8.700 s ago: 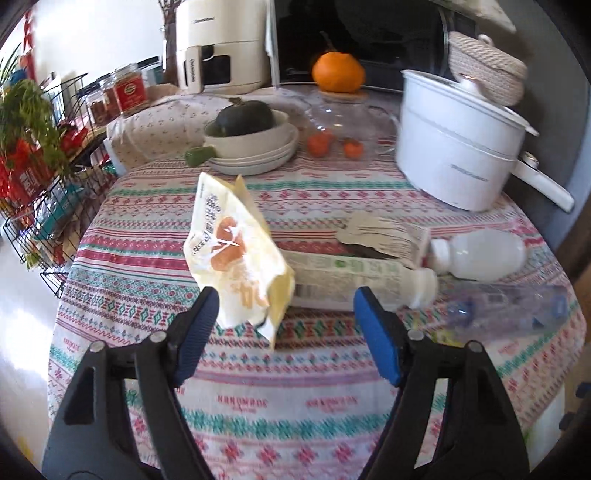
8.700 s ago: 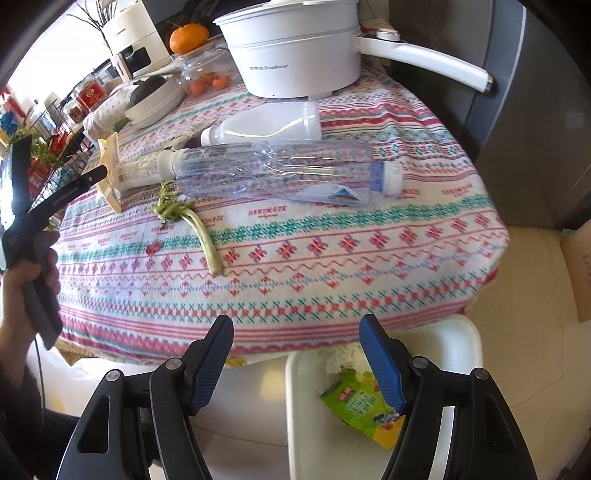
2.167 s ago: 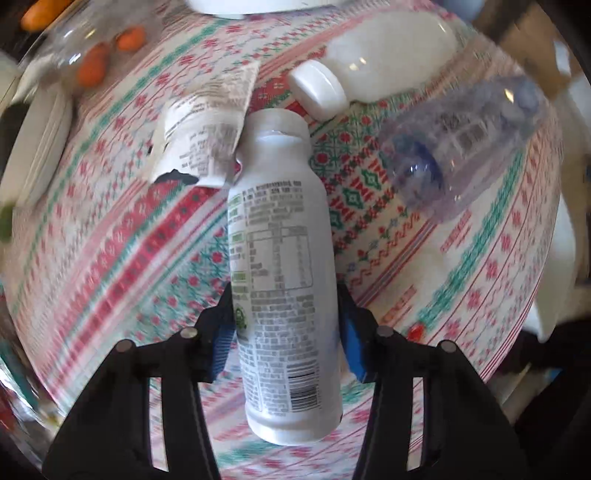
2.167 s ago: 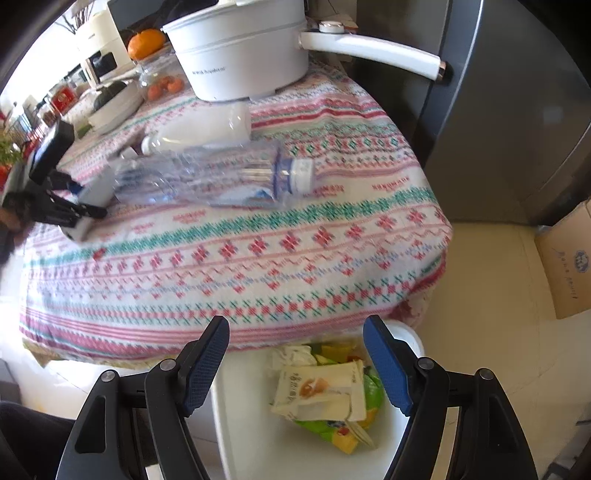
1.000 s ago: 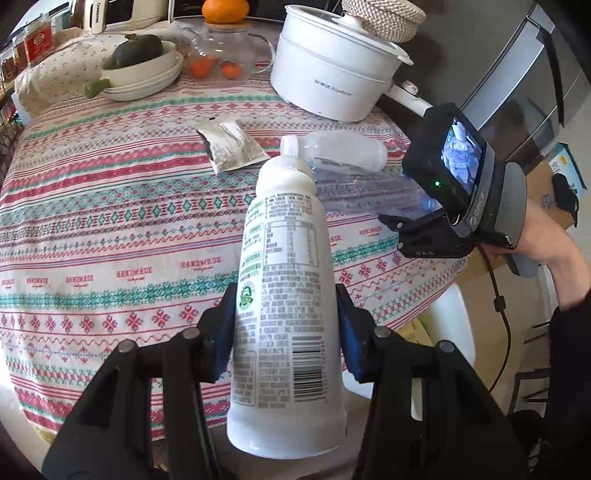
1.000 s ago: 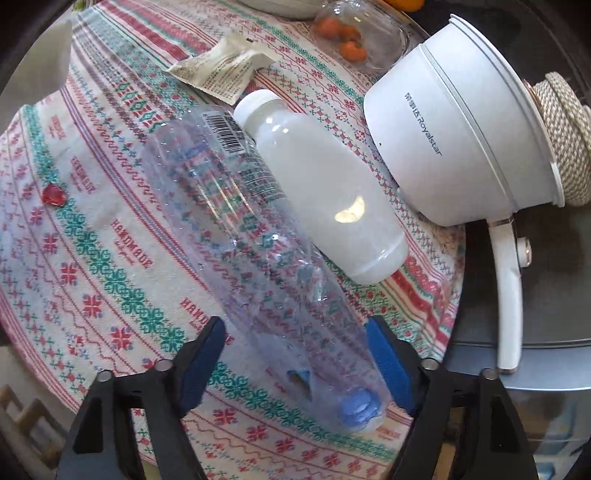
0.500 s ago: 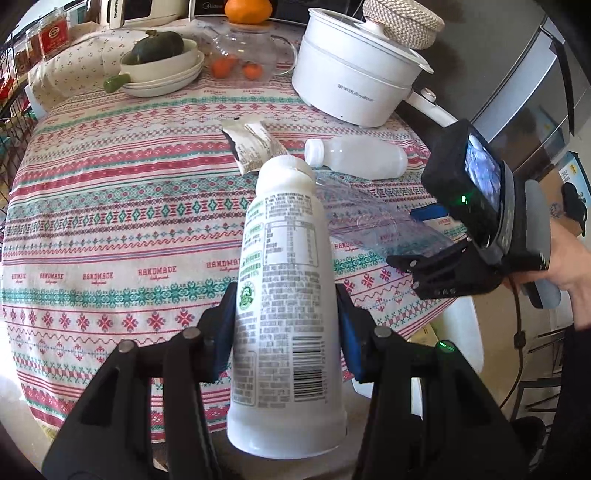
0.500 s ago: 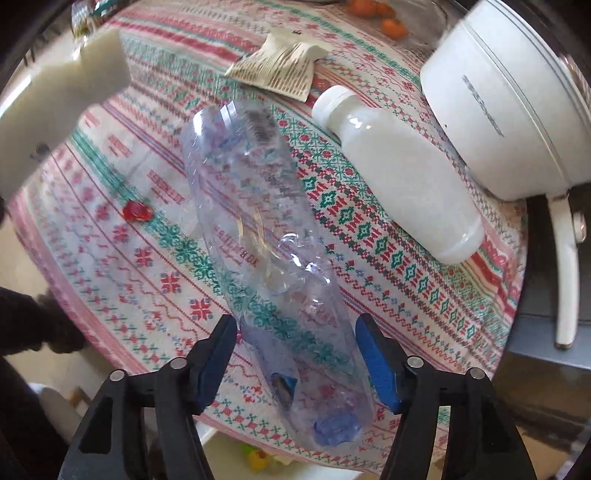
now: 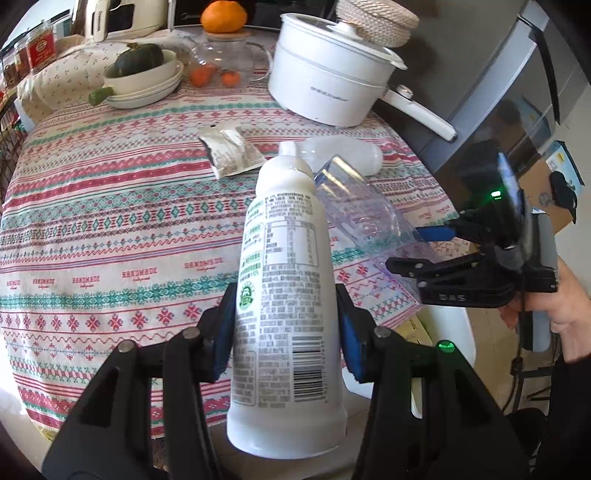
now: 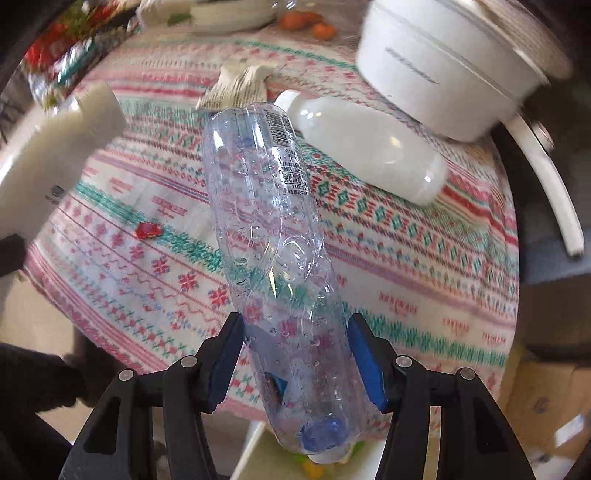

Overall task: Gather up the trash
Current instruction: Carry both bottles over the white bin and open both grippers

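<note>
My left gripper [image 9: 286, 328] is shut on a tall white labelled bottle [image 9: 286, 295], held off the table's near edge. My right gripper [image 10: 295, 354] is shut on a clear crumpled plastic bottle [image 10: 269, 229] with a blue cap, lifted above the table edge; the right gripper [image 9: 439, 251] and clear bottle [image 9: 365, 221] also show in the left wrist view. A small white bottle [image 10: 369, 144] [image 9: 343, 157] and a crumpled wrapper [image 9: 231, 151] [image 10: 240, 85] lie on the patterned tablecloth [image 9: 110, 229]. A white bin [image 10: 255, 454] sits below the table edge, mostly hidden.
A white pot with a long handle [image 9: 332, 81] stands at the table's back right. A bowl with a green squash [image 9: 142, 74], a glass jug with small oranges [image 9: 218, 70] and an orange [image 9: 223, 16] are at the back. A small red scrap [image 10: 147, 230] lies on the cloth.
My right gripper has closed on the clear bottle and lifted it off the table. My left gripper still holds the white bottle, shifted slightly.
</note>
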`<state>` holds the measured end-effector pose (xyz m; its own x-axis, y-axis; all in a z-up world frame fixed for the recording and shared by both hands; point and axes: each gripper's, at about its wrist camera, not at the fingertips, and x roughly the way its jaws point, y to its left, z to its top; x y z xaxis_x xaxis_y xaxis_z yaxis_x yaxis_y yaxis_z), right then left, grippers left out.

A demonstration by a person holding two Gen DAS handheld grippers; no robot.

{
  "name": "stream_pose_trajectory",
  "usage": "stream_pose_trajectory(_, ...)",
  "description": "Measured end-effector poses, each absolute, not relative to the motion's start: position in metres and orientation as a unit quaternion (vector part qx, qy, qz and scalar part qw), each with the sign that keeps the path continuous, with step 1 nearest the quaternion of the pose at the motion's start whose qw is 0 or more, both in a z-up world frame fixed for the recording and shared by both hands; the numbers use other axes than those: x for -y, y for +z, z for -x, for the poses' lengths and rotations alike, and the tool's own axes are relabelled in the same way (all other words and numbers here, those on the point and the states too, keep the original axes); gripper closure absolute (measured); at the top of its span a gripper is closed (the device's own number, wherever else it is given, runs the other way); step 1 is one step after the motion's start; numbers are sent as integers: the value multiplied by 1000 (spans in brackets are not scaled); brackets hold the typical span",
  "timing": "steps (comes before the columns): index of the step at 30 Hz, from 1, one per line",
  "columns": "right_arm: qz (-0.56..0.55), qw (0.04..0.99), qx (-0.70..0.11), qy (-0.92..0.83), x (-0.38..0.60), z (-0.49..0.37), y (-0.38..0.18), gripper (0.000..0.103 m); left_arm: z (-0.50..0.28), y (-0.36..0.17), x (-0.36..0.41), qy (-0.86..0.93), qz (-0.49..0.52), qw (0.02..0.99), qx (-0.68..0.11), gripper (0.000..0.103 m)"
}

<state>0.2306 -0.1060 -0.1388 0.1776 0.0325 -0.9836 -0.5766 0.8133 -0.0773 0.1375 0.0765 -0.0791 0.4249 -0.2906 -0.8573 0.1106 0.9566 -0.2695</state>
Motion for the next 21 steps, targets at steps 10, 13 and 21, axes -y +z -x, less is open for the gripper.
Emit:
stream_pose_trajectory(10,108,797,-562,192,189,-161,-81,44,-112,-77,-11,-212,33,822,-527,52)
stream_pose_trajectory(13,83,810,-552,178,223,-136,-75,44,-98,-76,19,-253,2,810,-529,52)
stream_pose_trajectory(21,11,831,-539,133,300,-96,-90,44,-58,-102,92,-332,-90,759,-552,52)
